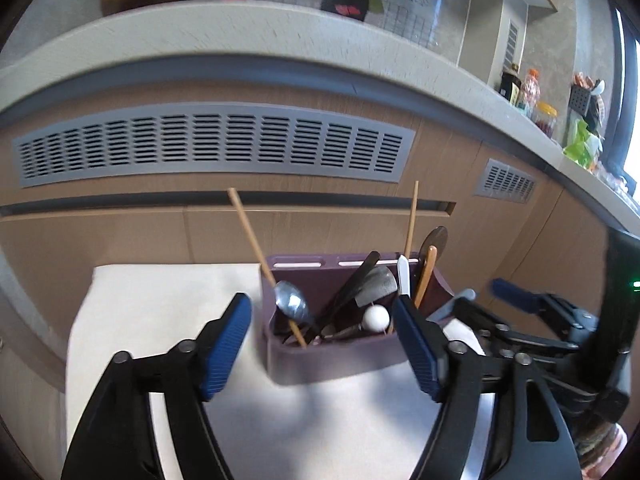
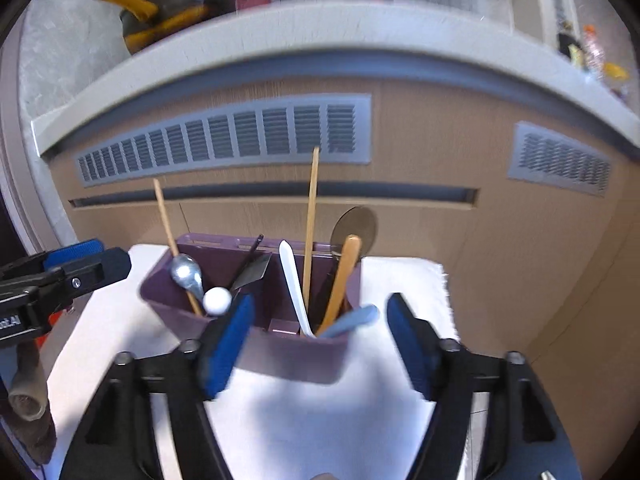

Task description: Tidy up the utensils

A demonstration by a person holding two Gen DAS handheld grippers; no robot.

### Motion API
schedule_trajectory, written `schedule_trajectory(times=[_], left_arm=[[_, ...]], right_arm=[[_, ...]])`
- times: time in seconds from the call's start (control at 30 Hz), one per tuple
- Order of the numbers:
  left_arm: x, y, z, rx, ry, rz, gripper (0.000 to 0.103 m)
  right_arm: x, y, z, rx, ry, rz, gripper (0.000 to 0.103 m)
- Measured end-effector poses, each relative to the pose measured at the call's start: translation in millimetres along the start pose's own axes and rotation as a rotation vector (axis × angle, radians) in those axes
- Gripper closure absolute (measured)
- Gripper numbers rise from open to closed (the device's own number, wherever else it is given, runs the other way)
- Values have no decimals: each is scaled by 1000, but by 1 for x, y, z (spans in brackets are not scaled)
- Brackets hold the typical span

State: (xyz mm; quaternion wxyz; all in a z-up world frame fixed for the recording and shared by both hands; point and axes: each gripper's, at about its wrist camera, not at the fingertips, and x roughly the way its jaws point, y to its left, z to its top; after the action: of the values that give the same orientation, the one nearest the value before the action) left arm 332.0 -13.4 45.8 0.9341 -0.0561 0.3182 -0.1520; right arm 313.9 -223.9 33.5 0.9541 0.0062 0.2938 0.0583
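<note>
Both grippers (image 1: 322, 344) (image 2: 320, 338) gape wide and empty; the purple holder (image 2: 288, 354) hides every utensil's lower end.

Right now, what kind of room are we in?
Most likely a kitchen. A purple utensil holder full of spoons and chopsticks stands on a white cloth, a pan sits on the counter above, and bottles and jars line the ledge.

Black gripper (image 1: 322, 330) frames, ribbed blue pads (image 1: 226, 344) — silver pivot screws (image 1: 186, 346)
</note>
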Motion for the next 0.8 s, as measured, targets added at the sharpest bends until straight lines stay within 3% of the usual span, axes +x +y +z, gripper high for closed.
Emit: schedule_trajectory(times=[0.2,0.33,0.53,0.7,0.8], left_arm=[[-54,-8,-33,6,-69,94,1],[-80,-13,-66,21,-85,167,0],[-104,-15,-115,23,-62,216,0],[-116,-21,-144,49,-34,300,0],[-121,-24,-153,45,-28,296,0]], right_arm=[[-59,4,-21,37,-38,-1,8],[-85,11,-47,43,-21,-3,6],[-107,25,-90,25,2,-35,6],[-118,28,-112,35,-15,-91,6],[-124,29,-121,42,-20,-94,6]])
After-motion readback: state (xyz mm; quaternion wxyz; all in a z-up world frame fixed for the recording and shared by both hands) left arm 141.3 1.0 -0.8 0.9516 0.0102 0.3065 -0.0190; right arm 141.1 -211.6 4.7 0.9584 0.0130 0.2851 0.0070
